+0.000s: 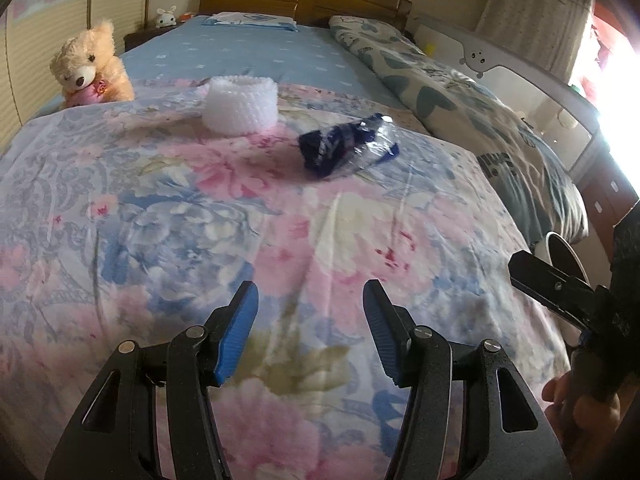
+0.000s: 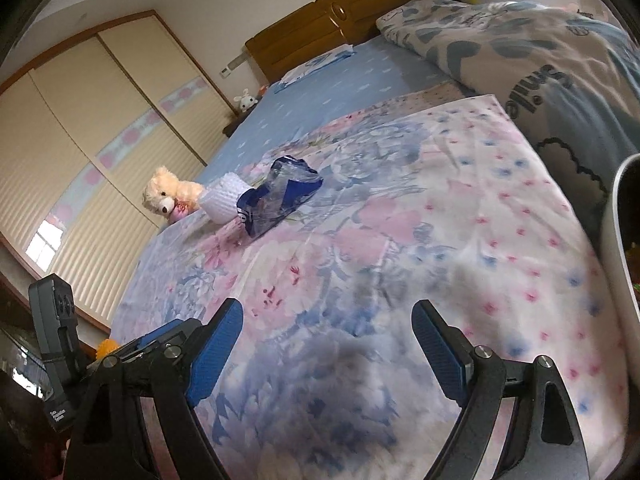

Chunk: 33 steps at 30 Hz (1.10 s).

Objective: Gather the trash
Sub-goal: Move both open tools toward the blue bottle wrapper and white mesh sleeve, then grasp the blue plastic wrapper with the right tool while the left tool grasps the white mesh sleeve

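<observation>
Near: left gripper (image 1: 310, 300), blue pads half-spread, empty; right gripper (image 2: 326, 320), pads wide, empty.
Middle: pink-and-blue floral bedspread (image 1: 160, 220), bare.
Far: crumpled dark-blue clear plastic wrapper (image 1: 348, 146); left of it, white foam-net sleeve (image 1: 240, 106).
Advice: approach low, pinch wrapper's raised crumple, clear of the bedspread.

Daylight glares from the window (image 1: 616, 80) — edges bend, foreground blurs.

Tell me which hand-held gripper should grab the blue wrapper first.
Left, probably. The left hand-held gripper is open and empty, with the blue wrapper almost straight ahead; from the right hand-held gripper it sits off to the left.
</observation>
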Tool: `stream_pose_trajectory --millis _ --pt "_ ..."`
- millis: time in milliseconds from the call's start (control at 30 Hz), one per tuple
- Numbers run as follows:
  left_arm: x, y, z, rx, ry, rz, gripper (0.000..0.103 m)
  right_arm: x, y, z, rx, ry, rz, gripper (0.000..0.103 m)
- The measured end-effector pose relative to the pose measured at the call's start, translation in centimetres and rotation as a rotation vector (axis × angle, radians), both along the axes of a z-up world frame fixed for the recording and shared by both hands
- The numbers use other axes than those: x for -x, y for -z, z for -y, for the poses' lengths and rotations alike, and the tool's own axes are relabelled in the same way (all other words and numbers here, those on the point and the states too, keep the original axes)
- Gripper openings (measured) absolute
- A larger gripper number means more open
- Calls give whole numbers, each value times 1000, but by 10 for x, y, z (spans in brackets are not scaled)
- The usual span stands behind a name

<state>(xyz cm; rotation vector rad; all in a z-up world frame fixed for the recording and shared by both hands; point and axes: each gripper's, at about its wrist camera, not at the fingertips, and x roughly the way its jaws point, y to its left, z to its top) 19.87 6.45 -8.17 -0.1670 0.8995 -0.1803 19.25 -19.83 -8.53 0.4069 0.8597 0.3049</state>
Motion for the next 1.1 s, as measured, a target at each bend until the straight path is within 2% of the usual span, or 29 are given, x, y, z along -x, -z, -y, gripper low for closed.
stream_pose_trajectory --millis 300,567,867,1000,1067,1100 --pt "-43 1 -33 -35 -40 8 56 -34 5 -19 -30 -19 -8 88" --pt "-94 3 -57 -59 -66 29 56 -82 13 -41 -87 -12 -26 88" --pt "-152 9 -63 -23 2 75 63 -137 34 -56 -200 44 -62 88" --pt "-170 12 -60 -20 15 74 64 -151 34 -61 -195 57 -53 87" --pt "-177 13 -59 -24 9 70 64 -153 34 -64 -178 59 -44 86" --pt "-179 13 -58 -25 8 73 53 -155 35 -66 -166 57 -37 84"
